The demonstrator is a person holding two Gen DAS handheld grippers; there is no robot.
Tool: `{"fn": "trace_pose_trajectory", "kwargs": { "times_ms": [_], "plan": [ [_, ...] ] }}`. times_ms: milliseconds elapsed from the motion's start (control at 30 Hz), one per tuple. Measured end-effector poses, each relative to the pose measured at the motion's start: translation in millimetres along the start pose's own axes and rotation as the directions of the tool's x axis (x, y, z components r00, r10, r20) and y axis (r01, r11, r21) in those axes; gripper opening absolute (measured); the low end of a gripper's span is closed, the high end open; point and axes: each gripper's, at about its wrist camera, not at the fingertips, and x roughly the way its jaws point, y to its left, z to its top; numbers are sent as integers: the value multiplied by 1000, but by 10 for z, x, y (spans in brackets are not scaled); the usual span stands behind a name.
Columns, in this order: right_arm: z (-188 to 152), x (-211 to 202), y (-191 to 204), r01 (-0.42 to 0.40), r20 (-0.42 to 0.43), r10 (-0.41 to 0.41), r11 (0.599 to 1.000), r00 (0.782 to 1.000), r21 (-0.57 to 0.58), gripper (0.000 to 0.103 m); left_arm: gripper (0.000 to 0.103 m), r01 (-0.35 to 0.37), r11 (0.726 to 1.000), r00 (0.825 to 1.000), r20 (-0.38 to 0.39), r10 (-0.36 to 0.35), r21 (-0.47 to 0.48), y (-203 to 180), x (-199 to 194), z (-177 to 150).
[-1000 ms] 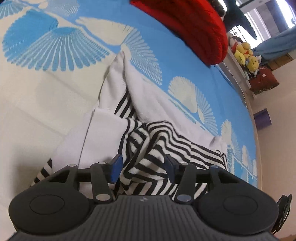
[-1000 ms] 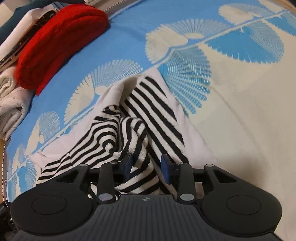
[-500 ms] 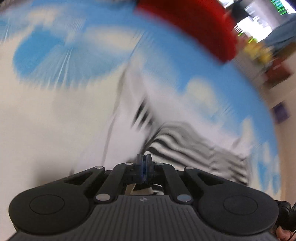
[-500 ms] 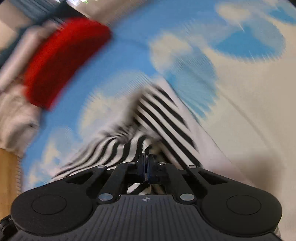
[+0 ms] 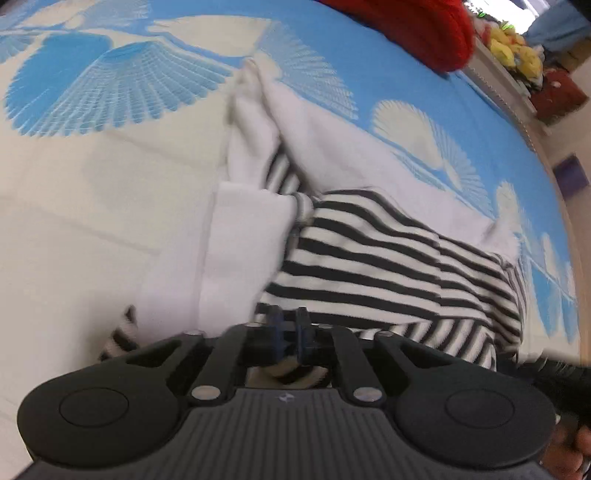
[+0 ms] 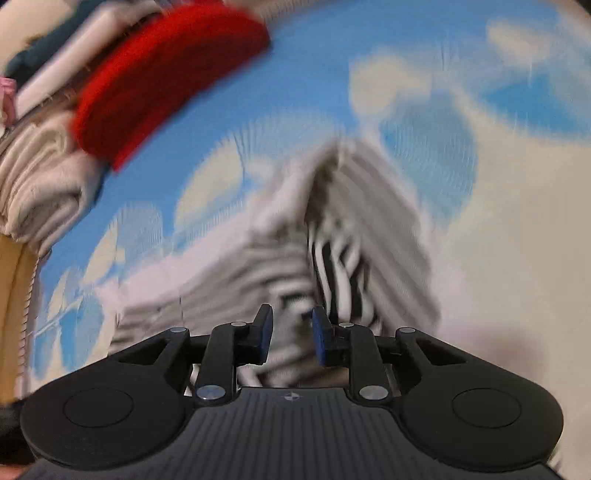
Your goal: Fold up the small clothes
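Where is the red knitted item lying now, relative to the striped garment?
In the left wrist view the red knitted item lies at the top right on the blue patterned cover, beyond the striped garment and apart from it.

no readable text, labels or numbers anywhere.

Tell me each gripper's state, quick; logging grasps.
Left gripper: closed on the black-and-white striped knit garment.
Right gripper: open, holding nothing.
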Motion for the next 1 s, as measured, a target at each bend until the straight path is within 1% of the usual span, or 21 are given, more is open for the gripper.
{"fn": "trace_pose_trajectory", "kwargs": {
  "times_ms": [67, 100, 133, 200, 267, 300, 333, 367, 400, 433, 467, 500, 533, 567, 633, 667, 767, 833, 900, 967, 1000],
  "plan": [
    [-64, 214, -73, 127, -107, -126, 992, 986, -1, 23, 8, -14, 998, 999, 38, 12, 54, -106, -134, 17],
    [-83, 240, -81, 162, -105, -163, 987, 981, -19, 23, 10, -3, 997, 997, 75, -3, 82, -169, -214, 2],
    [-81, 209, -54, 157, -80, -158, 987, 984, -19, 24, 13, 19, 994, 994, 104, -30, 106, -213, -274, -14],
    [-52, 79, 30, 111, -14, -111, 994, 994, -22, 25, 16, 61, 988, 993, 91, -74, 139, -251, -232, -57],
    [-58, -35, 124, 31, 44, -28, 998, 999, -60, 25, 16, 38, 991, 999, 27, -41, 125, -208, -98, -121],
    [-87, -36, 155, 1, 41, 2, 998, 999, -69, 25, 15, 15, 993, 1000, -4, -15, 119, -152, -28, -154],
    [-138, -5, 147, -26, 11, 27, 998, 1000, -65, 25, 14, 4, 994, 1000, -26, -1, 111, -90, 10, -182],
    [-164, 73, 126, -26, -29, 24, 998, 999, -58, 25, 14, 9, 995, 1000, -25, -6, 98, -51, -32, -188],
    [-205, 170, 92, 17, -76, -21, 998, 997, -61, 25, 14, 11, 996, 1000, -23, -9, 86, -42, -95, -183],
    [-224, 244, 47, 95, -117, -105, 992, 988, -81, 21, 15, 18, 996, 1000, -3, -18, 84, -41, -200, -191],
    [-241, 244, -11, 132, -112, -140, 988, 984, -76, 17, 15, 25, 996, 999, 24, -27, 91, -42, -322, -203],
    [-236, 182, -62, 130, -95, -133, 991, 986, -46, 17, 16, 27, 994, 998, 56, -33, 103, -45, -475, -242],
    [-221, 59, -85, 136, -67, -137, 991, 988, -13, 21, 16, 30, 993, 996, 79, -39, 116, -40, -625, -283],
    [-207, -116, -83, 131, -17, -131, 991, 991, 1, 22, 16, 37, 991, 995, 91, -48, 127, -37, -769, -327],
    [-215, -549, -48, 106, 97, -102, 994, 990, -36, 24, 16, 57, 989, 993, 93, -70, 137, -4, -1081, -436],
    [-246, -741, -43, 104, 135, -96, 993, 986, -56, 26, 16, 59, 988, 993, 95, -73, 145, 5, -1206, -474],
    [-372, -1296, -107, 69, 195, -54, 995, 979, -70, 32, 17, 39, 977, 988, 141, -69, 209, 57, -1660, -757],
    [-571, -1631, -194, 47, 231, -26, 995, 973, -86, 36, 24, 43, 972, 985, 152, -80, 230, 111, -1897, -1008],
    [-792, -1844, -315, 59, 266, -29, 993, 963, -105, 42, 28, 57, 973, 984, 151, -92, 222, 226, -2021, -1282],
    [-1063, -1951, -524, 85, 275, -53, 990, 960, -108, 44, 36, 54, 979, 986, 147, -84, 197, 354, -2037, -1544],
    [-1190, -1979, -614, 101, 268, -71, 990, 961, -98, 44, 48, 51, 982, 987, 142, -77, 180, 415, -1998, -1670]
  ]
}}
